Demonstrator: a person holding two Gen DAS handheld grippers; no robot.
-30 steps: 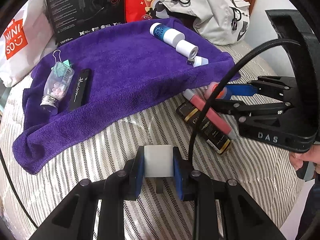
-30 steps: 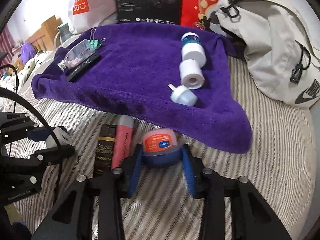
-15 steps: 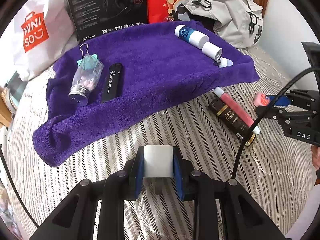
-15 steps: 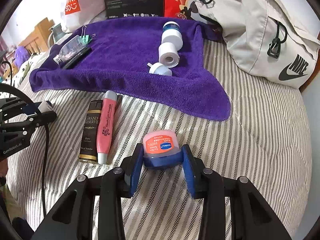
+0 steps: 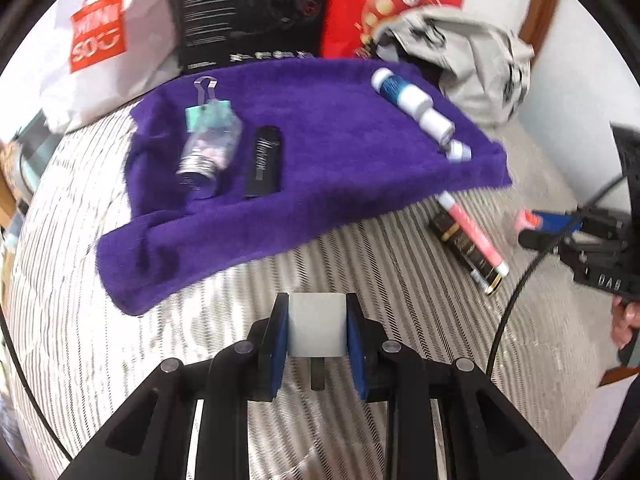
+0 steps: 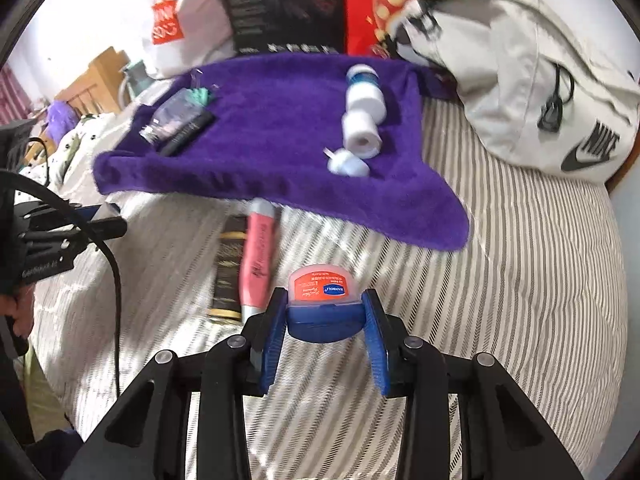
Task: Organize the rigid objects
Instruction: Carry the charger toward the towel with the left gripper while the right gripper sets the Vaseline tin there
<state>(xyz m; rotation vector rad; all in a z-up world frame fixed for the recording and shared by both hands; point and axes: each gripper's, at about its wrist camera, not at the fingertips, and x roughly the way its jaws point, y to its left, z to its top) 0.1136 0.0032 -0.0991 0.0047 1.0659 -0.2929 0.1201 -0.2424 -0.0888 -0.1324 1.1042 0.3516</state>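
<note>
Our right gripper (image 6: pixel 324 322) clamps the balm jar (image 6: pixel 322 294) above the striped bed (left gripper (image 5: pixel 316 334) pinches a white block (image 5: pixel 317 330)); its rounded base could slip free.

purple towel (image 5: pixel 320 152), grey-striped bedding (image 6: pixel 520 280)
</note>
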